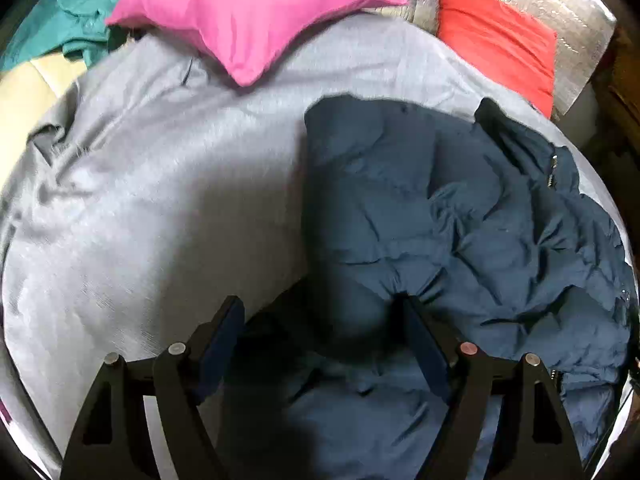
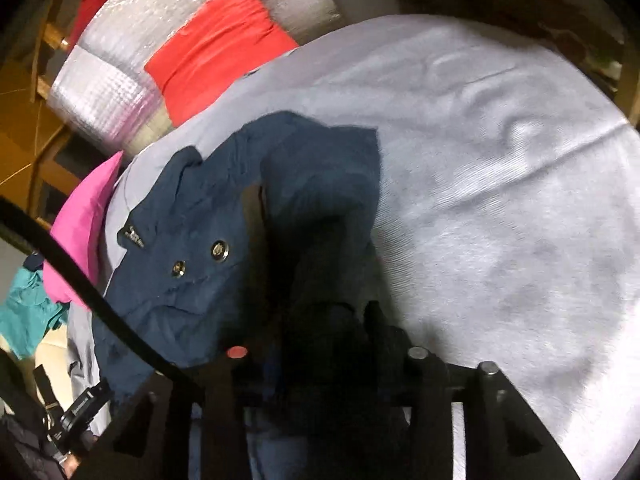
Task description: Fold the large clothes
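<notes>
A navy padded jacket (image 1: 460, 216) is spread crumpled on a grey bed sheet (image 1: 152, 200), right of centre. The left gripper (image 1: 322, 312) is held wide, its fingers straddling a fold at the jacket's near edge without pressing. The right gripper (image 2: 316, 320) is narrowed around bunched jacket fabric; whether it grips cannot be told. A pink pillow (image 1: 256, 12) lies at the far side.

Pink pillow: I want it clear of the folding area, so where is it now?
In the left wrist view the pink pillow lies at the far edge of the grey sheet, between the teal garment and the red pillow.
</notes>
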The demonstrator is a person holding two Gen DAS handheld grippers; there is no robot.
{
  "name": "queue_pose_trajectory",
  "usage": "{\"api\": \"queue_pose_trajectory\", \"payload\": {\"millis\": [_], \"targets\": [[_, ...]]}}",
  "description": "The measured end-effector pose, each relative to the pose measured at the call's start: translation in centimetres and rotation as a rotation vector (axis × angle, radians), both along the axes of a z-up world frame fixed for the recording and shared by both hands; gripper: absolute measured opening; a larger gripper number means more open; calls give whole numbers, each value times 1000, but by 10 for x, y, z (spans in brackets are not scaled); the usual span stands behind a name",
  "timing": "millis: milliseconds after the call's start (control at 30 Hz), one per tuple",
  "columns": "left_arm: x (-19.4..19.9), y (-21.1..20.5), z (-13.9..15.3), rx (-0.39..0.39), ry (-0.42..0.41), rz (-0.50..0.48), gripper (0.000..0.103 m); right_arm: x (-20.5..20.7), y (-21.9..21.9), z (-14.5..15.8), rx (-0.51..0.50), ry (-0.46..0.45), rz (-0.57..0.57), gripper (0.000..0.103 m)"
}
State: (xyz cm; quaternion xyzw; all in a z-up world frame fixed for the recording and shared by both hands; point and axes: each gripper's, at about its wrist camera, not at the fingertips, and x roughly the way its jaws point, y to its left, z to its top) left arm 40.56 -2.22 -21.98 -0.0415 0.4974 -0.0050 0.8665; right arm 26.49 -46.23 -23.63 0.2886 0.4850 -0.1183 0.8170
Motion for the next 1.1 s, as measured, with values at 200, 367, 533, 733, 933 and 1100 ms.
{"api": "queue_pose_trajectory", "payload": {"millis": [200,367,533,733,933,1100], "targets": [[-21,-4,40,-6,-165,-9,81,-22,-1,49,-106,-194,-58,50],[-34,-34,43,11,-199,-133,81,-10,40,53,-73,-221,112,50],[-21,-48,-6,80,-22,-179,81,18,62,3,-46,-3,182,51],[-32,-49,14,77,-80,-187,81,15,66,14,-38,-52,187,50],[-51,-73,33,11,-147,-284,81,15,106,30,-29,-192,322,50],[-37,-94,0,67,-58,-327,83,37,134,-16,-65,-29,368,51]]}}
